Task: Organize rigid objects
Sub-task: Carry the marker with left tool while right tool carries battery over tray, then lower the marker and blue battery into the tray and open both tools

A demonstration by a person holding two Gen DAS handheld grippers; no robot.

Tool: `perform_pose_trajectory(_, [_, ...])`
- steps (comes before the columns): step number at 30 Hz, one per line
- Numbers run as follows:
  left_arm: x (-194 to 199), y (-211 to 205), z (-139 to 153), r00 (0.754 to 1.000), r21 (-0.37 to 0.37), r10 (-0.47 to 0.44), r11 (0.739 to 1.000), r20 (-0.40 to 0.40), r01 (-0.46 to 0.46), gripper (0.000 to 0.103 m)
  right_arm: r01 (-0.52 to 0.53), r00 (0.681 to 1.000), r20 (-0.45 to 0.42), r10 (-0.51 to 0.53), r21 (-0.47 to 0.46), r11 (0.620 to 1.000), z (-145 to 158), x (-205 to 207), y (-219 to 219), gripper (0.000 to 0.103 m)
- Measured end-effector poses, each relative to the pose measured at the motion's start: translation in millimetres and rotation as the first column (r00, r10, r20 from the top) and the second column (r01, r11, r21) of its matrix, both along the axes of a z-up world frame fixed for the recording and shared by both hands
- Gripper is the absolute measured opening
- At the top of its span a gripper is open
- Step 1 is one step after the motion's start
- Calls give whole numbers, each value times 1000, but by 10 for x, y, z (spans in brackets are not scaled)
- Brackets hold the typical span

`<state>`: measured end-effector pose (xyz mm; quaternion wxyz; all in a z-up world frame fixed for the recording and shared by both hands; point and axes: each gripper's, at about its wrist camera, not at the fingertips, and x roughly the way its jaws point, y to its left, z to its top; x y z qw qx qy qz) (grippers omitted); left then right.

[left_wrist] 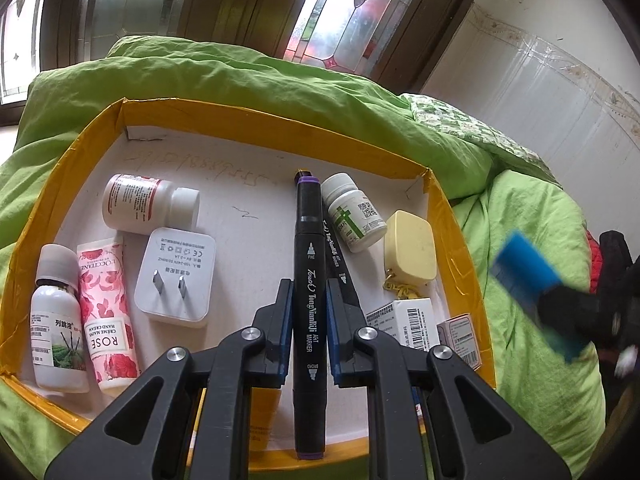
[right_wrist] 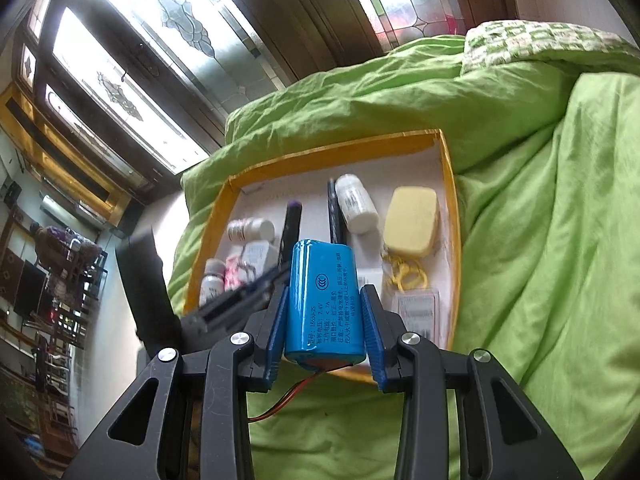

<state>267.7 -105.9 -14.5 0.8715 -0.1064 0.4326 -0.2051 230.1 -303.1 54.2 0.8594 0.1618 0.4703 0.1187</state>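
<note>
A yellow-rimmed box lid [left_wrist: 444,200] lies on a green quilt and holds several items. My left gripper [left_wrist: 308,292] is shut on a black art marker [left_wrist: 307,264] with purple ends, held just above the tray floor. A second black marker [left_wrist: 338,264] lies under it to the right. My right gripper [right_wrist: 326,300] is shut on a blue battery pack [right_wrist: 324,300] with red and black wires, held above the tray's near edge [right_wrist: 452,216]. The battery pack also shows blurred at the right of the left wrist view [left_wrist: 532,292].
In the tray lie a white pill bottle [left_wrist: 148,204], a white charger plug [left_wrist: 176,280], a rose hand cream tube [left_wrist: 106,312], a small bottle [left_wrist: 58,320], a green-labelled bottle [left_wrist: 354,212], a pale yellow case [left_wrist: 410,250] and small boxes [left_wrist: 412,320]. Green quilt [right_wrist: 540,240] surrounds it.
</note>
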Motion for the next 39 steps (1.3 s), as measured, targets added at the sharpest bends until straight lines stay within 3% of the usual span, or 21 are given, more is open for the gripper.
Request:
perform_pose_trajectory(11, [-1,-13,-63,1000,3,-1,1000,-14,1,12,37,999,22,-35,-96,995,100,692,-65,32])
perform_pose_trajectory(18, [20,-18,-85,1000,4,10,1000,-19,-10,12,21,999,-21,-24,-140,990,-121,999,-101,32])
perform_pose_trajectory(28, [19,14,-131,999,1,18,1000,-26,-18,12,-50,995,-101,19,-310,949,-504,1363,100,32])
perform_pose_trajectory(39, [34,5,-161,999,6,30,1000,-30,-30,12,-104,991,-111,80,-221,970,-659,1374,262,32])
